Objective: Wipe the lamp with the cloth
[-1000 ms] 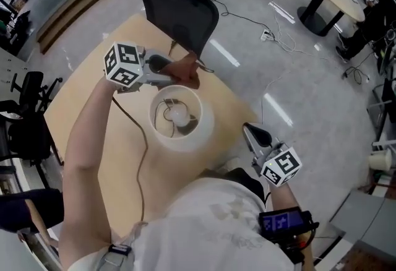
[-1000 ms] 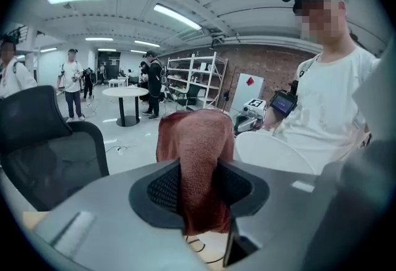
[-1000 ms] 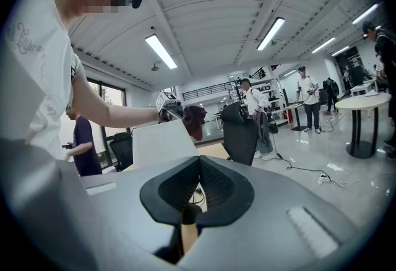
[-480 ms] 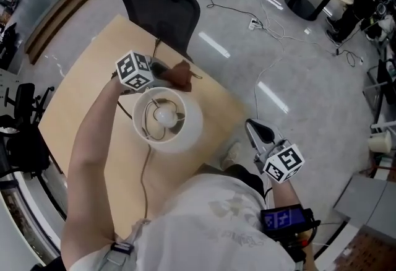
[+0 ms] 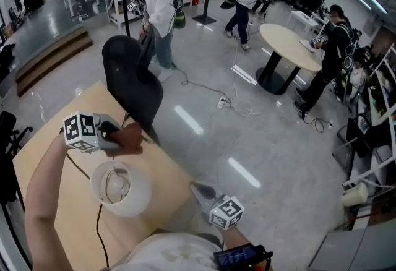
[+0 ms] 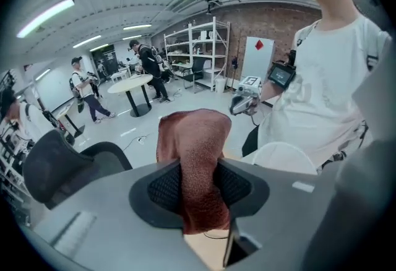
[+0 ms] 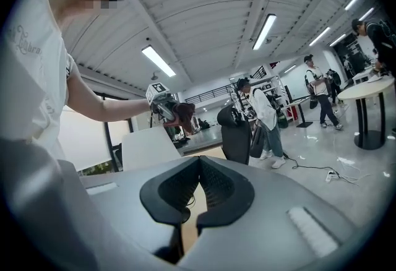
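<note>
A white lamp shade [image 5: 124,192] stands on the wooden table [image 5: 43,164], its bulb showing from above. My left gripper [image 5: 116,138] is shut on a reddish-brown cloth [image 5: 130,137], just past the shade's far rim. In the left gripper view the cloth [image 6: 195,133] is pinched between both pads and flops over the jaws, with the shade [image 6: 281,157] beyond it. My right gripper [image 5: 203,192] hangs off the table's near right edge, shut with nothing in it. The right gripper view has the shade [image 7: 151,147] to the left of the jaws and the cloth [image 7: 183,114] held above it.
A black office chair [image 5: 130,87] stands against the table's far edge. The lamp's dark cord [image 5: 99,226] runs across the table toward me. On the grey floor are cables, a round table [image 5: 297,44] and several people.
The head view has tilted up, so the lamp sits lower in the picture. The left gripper and cloth have come away from the shade's far rim. The right gripper has shifted slightly.
</note>
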Motion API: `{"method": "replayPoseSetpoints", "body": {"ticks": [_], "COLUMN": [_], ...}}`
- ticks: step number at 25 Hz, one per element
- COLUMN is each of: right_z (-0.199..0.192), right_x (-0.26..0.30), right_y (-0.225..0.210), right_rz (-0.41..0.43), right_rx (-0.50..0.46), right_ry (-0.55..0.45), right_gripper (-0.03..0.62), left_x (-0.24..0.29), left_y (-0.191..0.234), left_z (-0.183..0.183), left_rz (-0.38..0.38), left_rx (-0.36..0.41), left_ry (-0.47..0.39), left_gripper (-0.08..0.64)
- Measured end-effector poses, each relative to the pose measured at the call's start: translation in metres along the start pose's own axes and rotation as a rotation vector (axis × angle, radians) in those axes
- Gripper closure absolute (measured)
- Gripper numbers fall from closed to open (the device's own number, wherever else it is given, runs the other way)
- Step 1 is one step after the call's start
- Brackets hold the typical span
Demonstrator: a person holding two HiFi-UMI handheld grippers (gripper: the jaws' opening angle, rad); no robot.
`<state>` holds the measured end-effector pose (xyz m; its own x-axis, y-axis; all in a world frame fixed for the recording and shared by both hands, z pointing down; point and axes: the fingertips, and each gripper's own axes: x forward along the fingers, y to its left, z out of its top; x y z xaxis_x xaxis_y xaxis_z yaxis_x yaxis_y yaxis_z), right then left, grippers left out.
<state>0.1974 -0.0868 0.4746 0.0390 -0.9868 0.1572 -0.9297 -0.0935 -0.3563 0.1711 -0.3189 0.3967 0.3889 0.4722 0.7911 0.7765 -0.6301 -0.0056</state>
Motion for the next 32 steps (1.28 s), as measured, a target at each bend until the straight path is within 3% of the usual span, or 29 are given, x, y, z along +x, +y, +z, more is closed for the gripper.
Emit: {"method": "replayPoseSetpoints", "body": {"ticks": [3,5,11,15,19,23,27,32], "right_z": [0.017,0.015,-0.002,0.015,0.023,0.019,0.023,0.032], "right_x": [-0.012,-0.016,-0.035,-0.057,-0.071,-0.075,-0.075,-0.057], "right_y": [-0.023,-0.033,-0.062,-0.081,-0.112,-0.120,-0.125,-0.124], "right_rz": [0.019,0.025,0.003,-0.048,-0.087,-0.087,-0.066,-0.014], "right_rx": [-0.032,-0.032,-0.032,-0.011,0.060,0.102,0.122,0.039], "right_ry": [-0.012,-0.024,-0.060,-0.093,-0.109,-0.117,-0.124,-0.095], "right_gripper": [0.580,0.580,0.580,0.580,0.580,0.580,0.580,0.580], "left_x": [-0.006,0.008,0.082,0.103,0.129,0.155,0.152,0.098], "left_y": [-0.024,-0.037,-0.050,-0.041,-0.026,-0.017,0.000,0.042], "left_z": [0.043,0.047,-0.008,-0.027,-0.020,-0.034,-0.023,0.021], "left_rz": [-0.093,-0.152,-0.238,-0.295,-0.346,-0.352,-0.241,0.138], "left_rx": [0.055,0.090,0.165,0.139,0.134,0.086,0.071,0.028], "left_ry": [0.021,0.086,0.367,0.514,0.575,0.574,0.536,0.469], "left_gripper": [0.410,0.410,0.410,0.410,0.410,0.410,0.410,0.410]}}
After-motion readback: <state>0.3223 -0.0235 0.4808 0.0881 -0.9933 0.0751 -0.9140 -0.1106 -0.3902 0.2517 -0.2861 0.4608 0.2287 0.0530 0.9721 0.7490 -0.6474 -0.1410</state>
